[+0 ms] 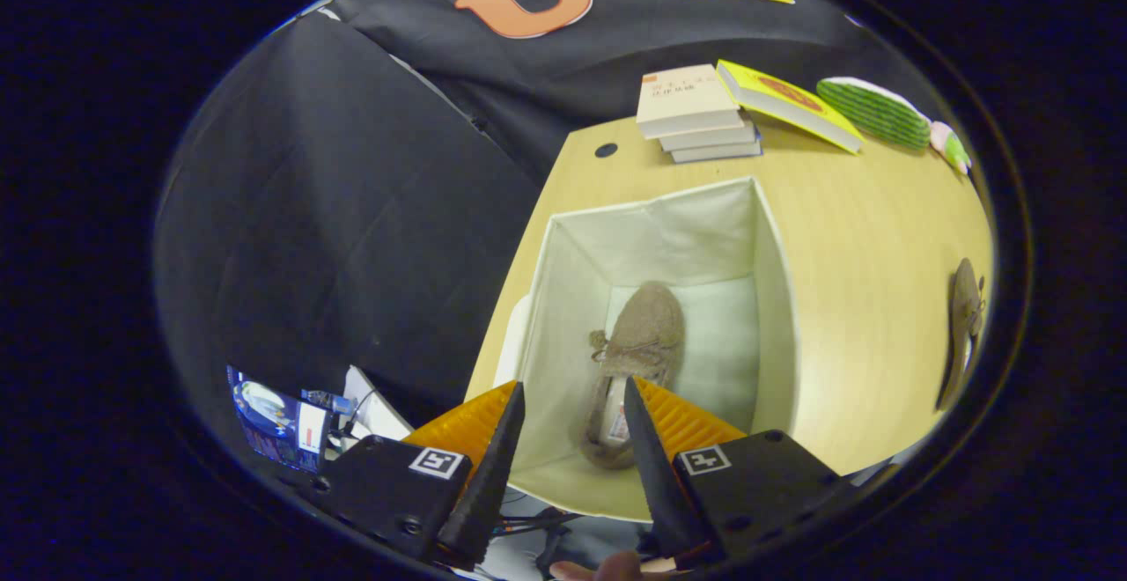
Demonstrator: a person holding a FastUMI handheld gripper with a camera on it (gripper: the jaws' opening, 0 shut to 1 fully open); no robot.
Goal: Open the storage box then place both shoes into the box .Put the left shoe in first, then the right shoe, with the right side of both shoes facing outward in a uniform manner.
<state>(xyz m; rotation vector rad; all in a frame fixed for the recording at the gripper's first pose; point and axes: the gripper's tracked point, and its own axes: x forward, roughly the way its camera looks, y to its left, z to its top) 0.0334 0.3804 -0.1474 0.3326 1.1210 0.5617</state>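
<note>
An open white fabric storage box [775, 299] stands on the wooden table. Inside it a tan suede shoe [638, 343] lies on the box's floor, toe pointing away from me, laces up. My gripper [572, 396] hovers above the near part of the box, open, with the shoe's heel showing in the gap between the fingers and neither finger touching it. A second tan shoe [964, 326] lies on the table well to the right of the box, seen edge-on.
Beyond the box sit a stack of books [696, 114], a yellow book [788, 106] and a green striped object [876, 113]. A dark grommet hole [606, 150] marks the table's far left corner. Left of the table, down low, lie a blue package [273, 422] and cables.
</note>
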